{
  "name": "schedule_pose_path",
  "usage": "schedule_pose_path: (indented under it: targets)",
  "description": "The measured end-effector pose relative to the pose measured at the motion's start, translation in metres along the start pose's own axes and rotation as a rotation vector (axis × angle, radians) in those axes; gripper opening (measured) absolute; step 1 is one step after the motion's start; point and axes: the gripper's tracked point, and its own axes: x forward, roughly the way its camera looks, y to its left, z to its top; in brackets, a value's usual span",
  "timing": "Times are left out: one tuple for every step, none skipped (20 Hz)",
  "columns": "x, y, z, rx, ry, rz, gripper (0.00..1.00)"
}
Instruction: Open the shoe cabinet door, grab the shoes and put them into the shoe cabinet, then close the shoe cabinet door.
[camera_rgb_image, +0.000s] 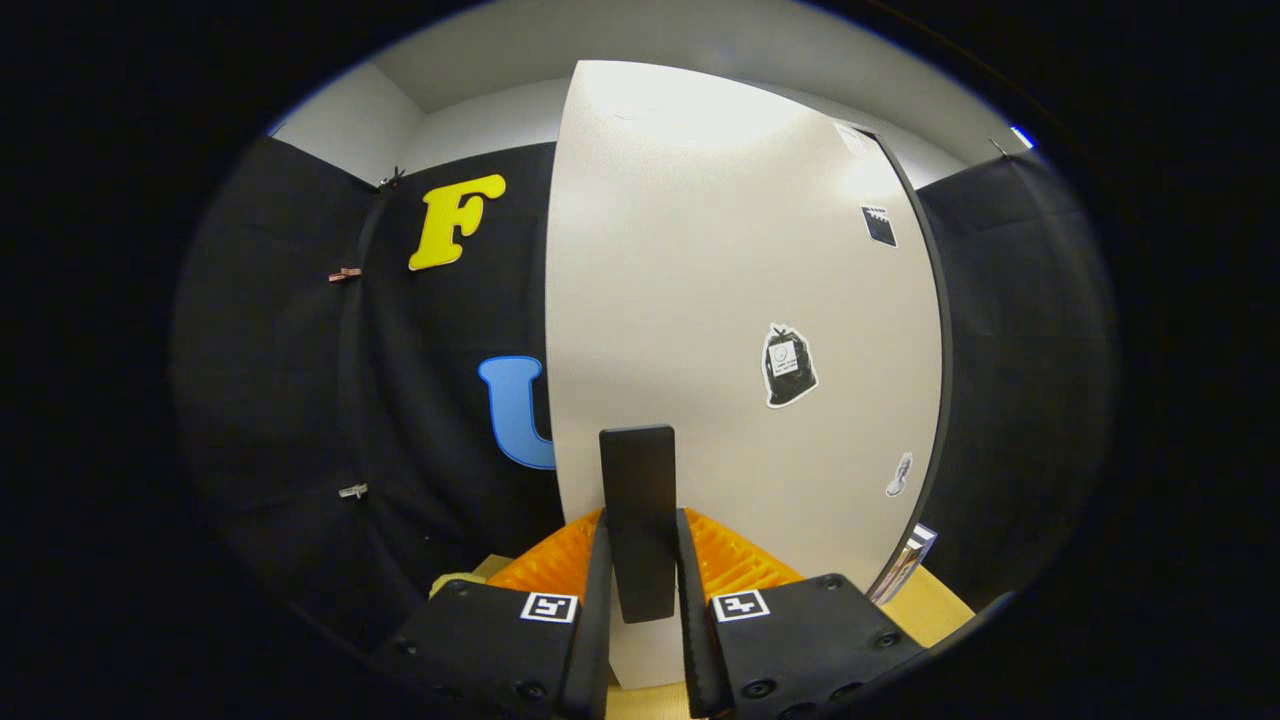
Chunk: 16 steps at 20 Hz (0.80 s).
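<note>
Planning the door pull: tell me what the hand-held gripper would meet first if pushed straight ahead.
The hand-held gripper is shut on the black door handle, both fingers pressing its sides. Straight ahead, it would probably meet the white cabinet door right behind that handle, though the gap between them is hard to judge.

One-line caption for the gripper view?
Gripper shut on the black handle of the white cabinet door, stickers on its face.

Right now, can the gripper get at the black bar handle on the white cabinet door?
Likely yes: the black bar handle on the white cabinet door already sits between the gripper fingers, nothing between.
</note>
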Motion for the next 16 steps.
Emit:
schedule_pose_path:
  targets:
    - [-0.009, -0.003, -0.001, 0.004, 0.002, 0.018, 0.34]
    - [-0.016, -0.006, -0.001, 0.007, 0.005, 0.037, 0.34]
    - [-0.023, -0.009, 0.000, 0.008, 0.007, 0.055, 0.34]
    - [-0.030, -0.012, 0.000, 0.003, 0.009, 0.070, 0.34]
    - [-0.038, -0.018, 0.001, -0.002, 0.007, 0.083, 0.34]
    - [-0.046, -0.022, 0.002, -0.006, 0.006, 0.095, 0.34]
    - [-0.053, -0.026, 0.001, -0.011, 0.004, 0.105, 0.34]
    - [-0.061, -0.032, 0.002, -0.015, 0.003, 0.114, 0.34]
    - [-0.068, -0.038, 0.003, -0.017, 0.001, 0.121, 0.34]
    - [-0.076, -0.044, 0.003, -0.018, 0.000, 0.127, 0.34]
    - [-0.085, -0.052, 0.003, -0.019, -0.003, 0.130, 0.34]
    - [-0.092, -0.058, 0.004, -0.018, -0.005, 0.131, 0.34]
    - [-0.096, -0.065, 0.005, -0.016, -0.004, 0.130, 0.34]
    - [-0.100, -0.071, 0.005, -0.014, -0.003, 0.127, 0.34]
    - [-0.105, -0.078, 0.005, -0.012, -0.003, 0.123, 0.34]
    - [-0.110, -0.084, 0.007, -0.009, -0.006, 0.119, 0.34]
